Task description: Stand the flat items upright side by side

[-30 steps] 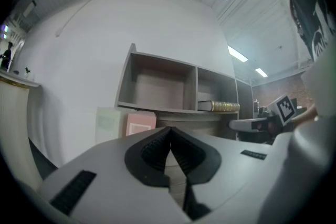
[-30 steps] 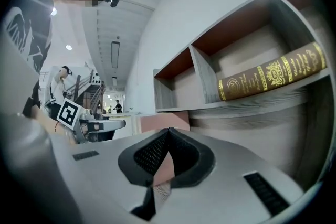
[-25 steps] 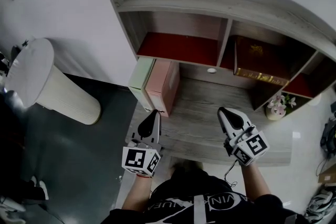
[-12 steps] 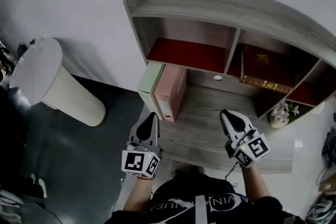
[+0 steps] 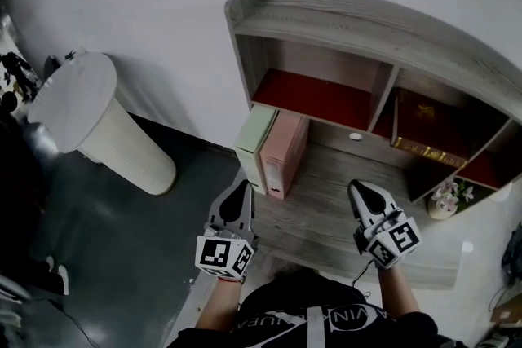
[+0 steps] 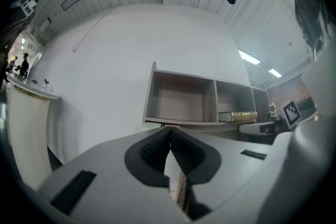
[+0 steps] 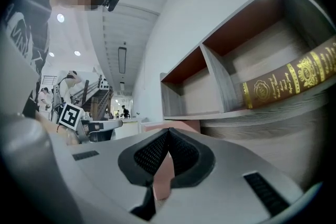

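Two flat box files stand upright side by side at the left end of the desk (image 5: 326, 216): a pale green file (image 5: 254, 144) and a pink file (image 5: 286, 152), touching each other. My left gripper (image 5: 241, 187) hovers at the desk's front left corner, just short of the files' near ends, shut and empty. My right gripper (image 5: 359, 187) hangs over the desk's front edge to the right, also shut with nothing in it. In the left gripper view the jaws (image 6: 169, 131) meet at the tips. The right gripper (image 7: 168, 132) looks level at the pink file (image 7: 173, 126).
A shelf unit (image 5: 342, 28) with red-lined compartments rises behind the desk. A brown book with gold print (image 5: 424, 126) lies in one compartment. A small flower pot (image 5: 446, 198) stands at the desk's right. A white cylindrical bin (image 5: 98, 122) stands on the dark floor to the left.
The head view has swung left, so the desk and shelf sit further right in the picture. Both grippers have drifted slightly and stay shut. The files have not moved.
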Demonstrator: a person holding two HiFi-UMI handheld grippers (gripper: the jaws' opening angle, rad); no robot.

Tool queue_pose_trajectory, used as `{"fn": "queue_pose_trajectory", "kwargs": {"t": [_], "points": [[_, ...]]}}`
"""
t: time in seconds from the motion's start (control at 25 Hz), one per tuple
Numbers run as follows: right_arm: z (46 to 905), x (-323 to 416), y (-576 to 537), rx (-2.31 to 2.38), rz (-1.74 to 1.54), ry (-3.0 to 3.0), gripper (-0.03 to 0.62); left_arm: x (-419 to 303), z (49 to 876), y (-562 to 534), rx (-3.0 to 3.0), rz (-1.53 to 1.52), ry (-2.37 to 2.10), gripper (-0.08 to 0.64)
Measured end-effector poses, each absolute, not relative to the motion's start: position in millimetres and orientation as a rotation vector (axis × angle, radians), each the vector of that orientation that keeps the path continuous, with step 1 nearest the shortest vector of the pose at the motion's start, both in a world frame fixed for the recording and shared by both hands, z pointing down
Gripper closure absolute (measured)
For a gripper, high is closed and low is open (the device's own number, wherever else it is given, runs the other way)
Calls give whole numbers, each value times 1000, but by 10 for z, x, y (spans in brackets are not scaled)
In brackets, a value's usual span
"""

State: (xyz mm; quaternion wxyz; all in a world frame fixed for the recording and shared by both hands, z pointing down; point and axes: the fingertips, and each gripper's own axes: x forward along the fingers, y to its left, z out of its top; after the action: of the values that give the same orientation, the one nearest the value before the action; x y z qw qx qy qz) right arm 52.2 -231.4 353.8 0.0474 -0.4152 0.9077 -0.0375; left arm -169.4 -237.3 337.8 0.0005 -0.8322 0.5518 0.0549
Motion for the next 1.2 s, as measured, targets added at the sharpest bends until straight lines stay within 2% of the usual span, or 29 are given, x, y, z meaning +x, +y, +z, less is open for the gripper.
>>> {"fn": "queue_pose_trajectory", "kwargs": {"t": [1.2], "points": [[3543, 203, -2596, -1144, -142, 2806, 583, -1924, 3386, -2546, -2568, 173, 1823, 555]]}}
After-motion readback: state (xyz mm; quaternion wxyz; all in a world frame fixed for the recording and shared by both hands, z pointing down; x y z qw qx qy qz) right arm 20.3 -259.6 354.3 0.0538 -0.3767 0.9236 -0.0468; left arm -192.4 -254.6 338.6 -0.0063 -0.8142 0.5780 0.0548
